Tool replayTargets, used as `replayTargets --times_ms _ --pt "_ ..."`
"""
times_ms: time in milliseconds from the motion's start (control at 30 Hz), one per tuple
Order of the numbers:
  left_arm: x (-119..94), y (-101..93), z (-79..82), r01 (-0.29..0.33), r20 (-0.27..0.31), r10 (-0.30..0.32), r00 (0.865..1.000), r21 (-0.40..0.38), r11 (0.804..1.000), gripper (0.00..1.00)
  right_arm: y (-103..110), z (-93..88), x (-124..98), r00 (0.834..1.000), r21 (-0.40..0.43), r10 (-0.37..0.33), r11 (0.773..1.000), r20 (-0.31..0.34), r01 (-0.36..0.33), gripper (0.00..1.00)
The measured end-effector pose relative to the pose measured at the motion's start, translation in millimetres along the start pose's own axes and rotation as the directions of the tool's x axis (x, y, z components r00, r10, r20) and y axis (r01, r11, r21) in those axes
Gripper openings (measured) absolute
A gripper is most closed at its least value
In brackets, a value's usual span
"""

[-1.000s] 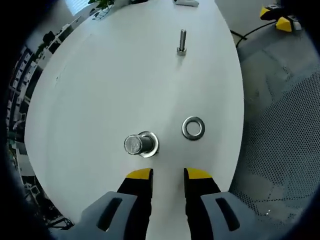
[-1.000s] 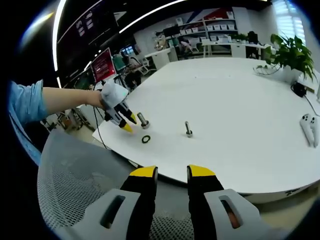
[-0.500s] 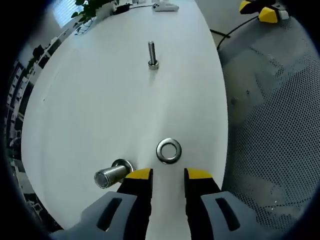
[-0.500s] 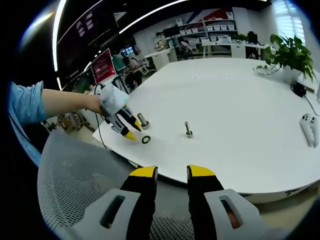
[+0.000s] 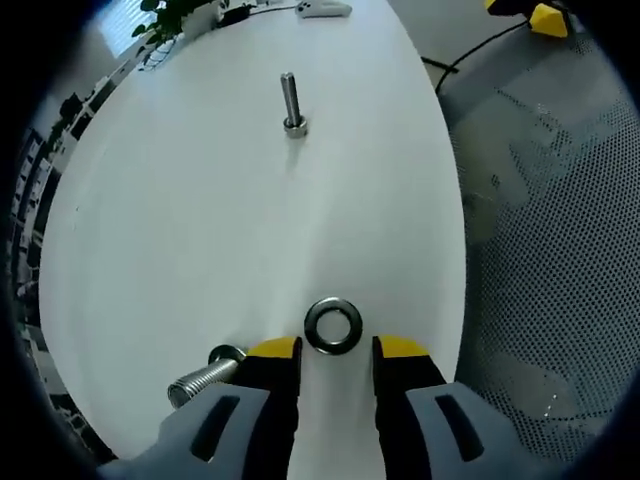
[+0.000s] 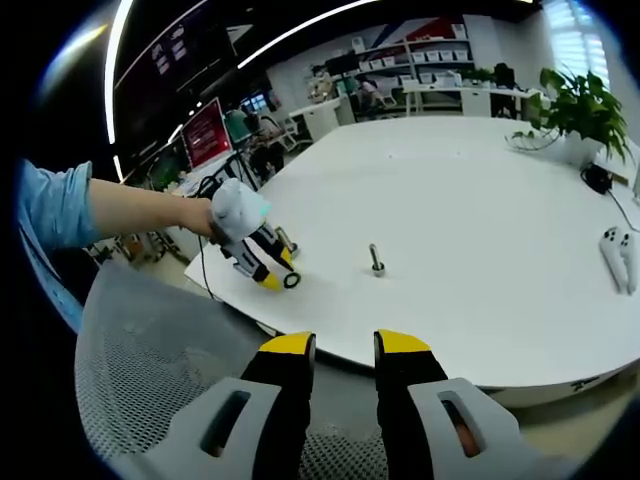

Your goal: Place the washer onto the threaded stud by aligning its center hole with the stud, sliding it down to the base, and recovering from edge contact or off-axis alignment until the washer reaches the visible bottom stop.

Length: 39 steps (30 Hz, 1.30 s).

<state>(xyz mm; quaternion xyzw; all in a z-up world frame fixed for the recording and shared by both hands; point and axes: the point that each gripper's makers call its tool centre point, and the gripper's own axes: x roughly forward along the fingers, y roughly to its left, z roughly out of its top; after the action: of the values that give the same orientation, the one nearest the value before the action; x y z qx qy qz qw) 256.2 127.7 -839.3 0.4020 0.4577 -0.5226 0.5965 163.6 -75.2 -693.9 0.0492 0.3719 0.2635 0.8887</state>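
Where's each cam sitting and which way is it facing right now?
Left gripper view: rides the left gripper, low over the table, looking down along its open jaws at the washer; stud farther ahead.
Right gripper view: rides the right gripper, held back off the table edge over a mesh chair, facing across the table; the person's sleeve and forearm show.
Shared: table, washer, stud, left gripper.

The left gripper (image 5: 336, 350) points down toward 12 o'clock, jaws parted. In the right gripper view it (image 6: 280, 280) sits at 10 o'clock, held by a hand (image 6: 200, 215). The right gripper (image 6: 343, 345) hovers, jaws apart.
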Motion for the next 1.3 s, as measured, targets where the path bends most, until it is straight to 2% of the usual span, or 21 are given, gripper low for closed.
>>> replayTargets --times_ms 100,167,267,567,600,700,967,1300 --pt "0.5 1.3 1.9 -0.003 0.005 0.003 1.000 0.005 1.000 0.27 0.0 -0.1 0.1 1.000 0.000 0.000 1.000 -0.001 0.000 0.26" --pt "1.3 2.4 6.6 -0.011 0.024 0.012 1.000 -0.034 0.999 0.26 -0.1 -0.2 0.2 1.000 -0.001 0.000 1.000 -0.002 0.000 0.26" --pt "1.6 0.8 7.2 -0.007 0.017 0.007 1.000 0.016 1.000 0.26 -0.3 -0.2 0.3 1.000 -0.001 -0.001 1.000 -0.002 0.001 0.26" --pt "1.7 0.6 6.9 -0.009 0.010 0.009 1.000 0.002 1.000 0.26 -0.3 -0.3 0.1 1.000 0.001 -0.002 1.000 0.000 0.002 0.26" --pt "1.7 -0.1 7.0 -0.008 0.006 0.008 1.000 0.004 1.000 0.22 -0.3 -0.3 0.1 1.000 0.001 -0.002 1.000 0.000 0.002 0.26" --pt "-6.9 1.3 11.4 -0.009 0.016 0.009 1.000 0.009 1.000 0.21 -0.3 0.1 -0.1 1.000 -0.001 -0.003 1.000 0.002 0.003 0.25" --pt "-1.0 4.2 8.6 -0.030 0.028 0.030 0.999 -0.005 1.000 0.20 -0.2 0.0 -0.1 1.000 -0.001 -0.002 1.000 0.002 0.002 0.25" --pt "-7.9 9.3 16.2 -0.044 0.067 0.045 0.997 -0.020 0.999 0.20 -0.3 -0.3 -0.2 1.000 -0.002 -0.002 1.000 0.000 0.002 0.25"
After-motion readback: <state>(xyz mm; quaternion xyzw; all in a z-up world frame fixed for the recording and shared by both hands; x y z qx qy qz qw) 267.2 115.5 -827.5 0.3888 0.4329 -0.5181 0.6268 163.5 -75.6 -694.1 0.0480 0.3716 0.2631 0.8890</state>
